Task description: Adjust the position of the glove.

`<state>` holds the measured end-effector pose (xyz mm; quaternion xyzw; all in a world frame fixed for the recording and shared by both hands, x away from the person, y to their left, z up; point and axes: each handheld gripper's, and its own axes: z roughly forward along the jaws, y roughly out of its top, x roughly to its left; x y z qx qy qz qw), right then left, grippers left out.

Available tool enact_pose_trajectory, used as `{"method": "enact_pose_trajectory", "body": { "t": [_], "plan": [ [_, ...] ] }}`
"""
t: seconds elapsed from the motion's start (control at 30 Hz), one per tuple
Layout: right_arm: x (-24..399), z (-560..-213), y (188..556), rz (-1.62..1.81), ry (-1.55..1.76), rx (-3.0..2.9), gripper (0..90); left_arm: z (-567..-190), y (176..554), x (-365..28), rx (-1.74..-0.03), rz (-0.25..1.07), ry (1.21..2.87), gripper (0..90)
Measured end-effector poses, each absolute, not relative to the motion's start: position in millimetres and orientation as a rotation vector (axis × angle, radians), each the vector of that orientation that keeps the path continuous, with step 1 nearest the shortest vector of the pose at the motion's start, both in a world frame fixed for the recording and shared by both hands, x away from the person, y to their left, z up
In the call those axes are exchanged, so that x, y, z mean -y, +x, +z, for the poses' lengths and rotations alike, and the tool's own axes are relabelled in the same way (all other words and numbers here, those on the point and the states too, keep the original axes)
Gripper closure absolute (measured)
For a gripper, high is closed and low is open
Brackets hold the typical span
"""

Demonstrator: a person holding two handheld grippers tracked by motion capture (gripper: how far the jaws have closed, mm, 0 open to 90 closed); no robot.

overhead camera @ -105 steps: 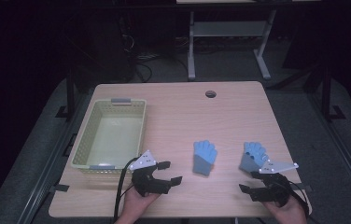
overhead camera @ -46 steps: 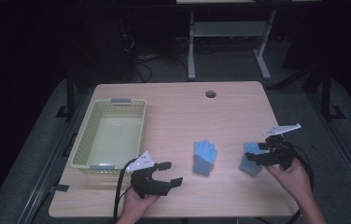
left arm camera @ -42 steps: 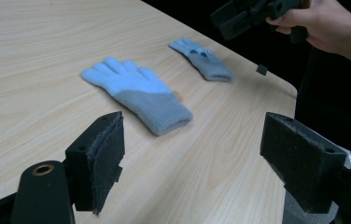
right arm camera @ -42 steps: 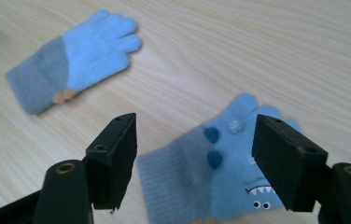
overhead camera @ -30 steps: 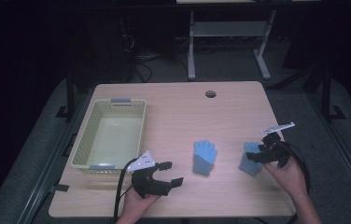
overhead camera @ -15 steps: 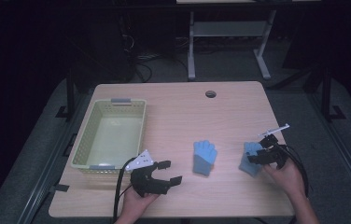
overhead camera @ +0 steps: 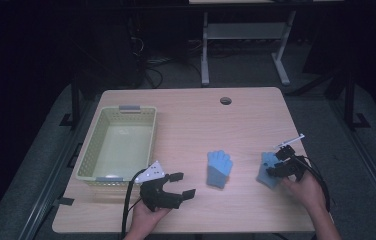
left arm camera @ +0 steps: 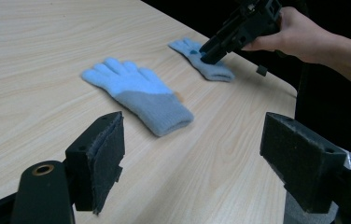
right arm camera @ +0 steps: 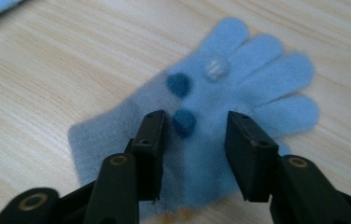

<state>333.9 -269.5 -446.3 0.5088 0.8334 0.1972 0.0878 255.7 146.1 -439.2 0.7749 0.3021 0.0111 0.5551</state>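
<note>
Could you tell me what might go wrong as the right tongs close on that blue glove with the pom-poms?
The right tongs have just been closing, with the glove lying flat between the pads. Risks:
1. They may pinch only a thin fold of knit, which could slip out on lifting.
2. The pads stand on the table, so they might scrape the wood or drag the glove instead of gripping it.

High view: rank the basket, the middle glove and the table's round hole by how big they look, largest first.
1. basket, clearly the largest.
2. middle glove, far smaller than the basket.
3. round hole, smallest; it lies farther from the camera, but the gap is too wide for that to matter.
</note>
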Motion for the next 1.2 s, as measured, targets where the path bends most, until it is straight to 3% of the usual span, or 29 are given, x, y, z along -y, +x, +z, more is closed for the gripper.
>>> {"method": "enact_pose_trajectory", "body": {
  "t": [0.17, 0.47, 1.2],
  "plan": [
    [271.6, -445.7, 335.4, 0.579, 1.545, -2.471, 68.7, -438.7, 254.7, -144.7, -0.707, 0.030, 1.831, 21.6],
    [272.2, -445.3, 336.8, 0.577, 1.547, -2.473, 76.7, -439.8, 254.8, -143.5, -0.711, 0.023, 1.835, 21.7],
    [275.4, -421.9, 330.0, 0.698, 1.491, -2.459, 81.5, -439.0, 255.6, -146.4, -0.707, 0.034, 1.831, 21.7]
  ]
}}
